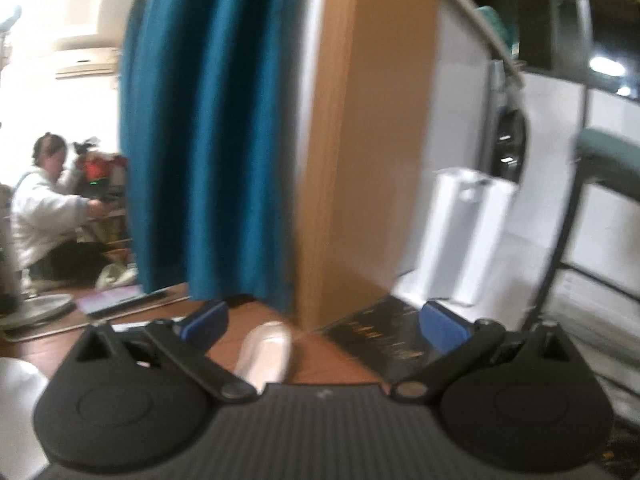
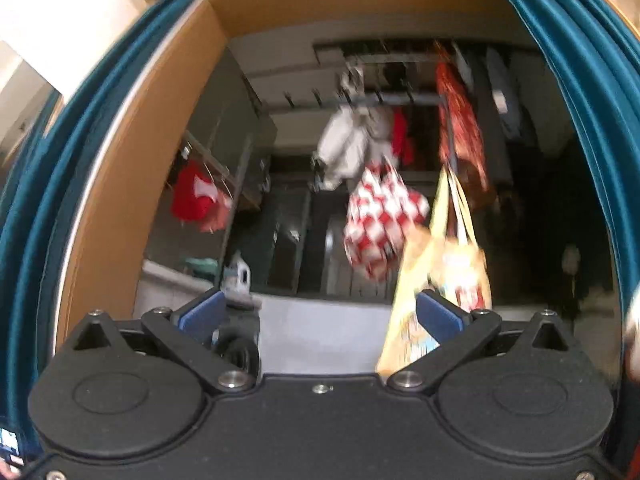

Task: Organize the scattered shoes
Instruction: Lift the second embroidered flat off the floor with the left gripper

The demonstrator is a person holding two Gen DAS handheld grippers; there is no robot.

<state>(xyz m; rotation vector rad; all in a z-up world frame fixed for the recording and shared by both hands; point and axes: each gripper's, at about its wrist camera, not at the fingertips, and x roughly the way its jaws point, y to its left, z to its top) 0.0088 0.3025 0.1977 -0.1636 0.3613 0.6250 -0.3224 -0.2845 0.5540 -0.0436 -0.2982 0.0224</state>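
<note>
In the left wrist view my left gripper (image 1: pixel 322 322) is open and empty, held above the brown floor. A pale pink and white shoe (image 1: pixel 266 350) lies on the floor just below and between the fingers, beside the corner of a wooden wardrobe panel (image 1: pixel 372 140). In the right wrist view my right gripper (image 2: pixel 320 314) is open and empty, pointing up into an open closet. No shoe shows in that view. Both views are blurred.
A teal curtain (image 1: pixel 204 140) hangs left of the wardrobe panel. A dark mat (image 1: pixel 384 336), a white bag (image 1: pixel 468 236) and a chair frame (image 1: pixel 560 248) stand at right. A person (image 1: pixel 44 208) sits far left. The closet holds hanging clothes, a red checked bag (image 2: pixel 380 220) and a yellow tote (image 2: pixel 440 280).
</note>
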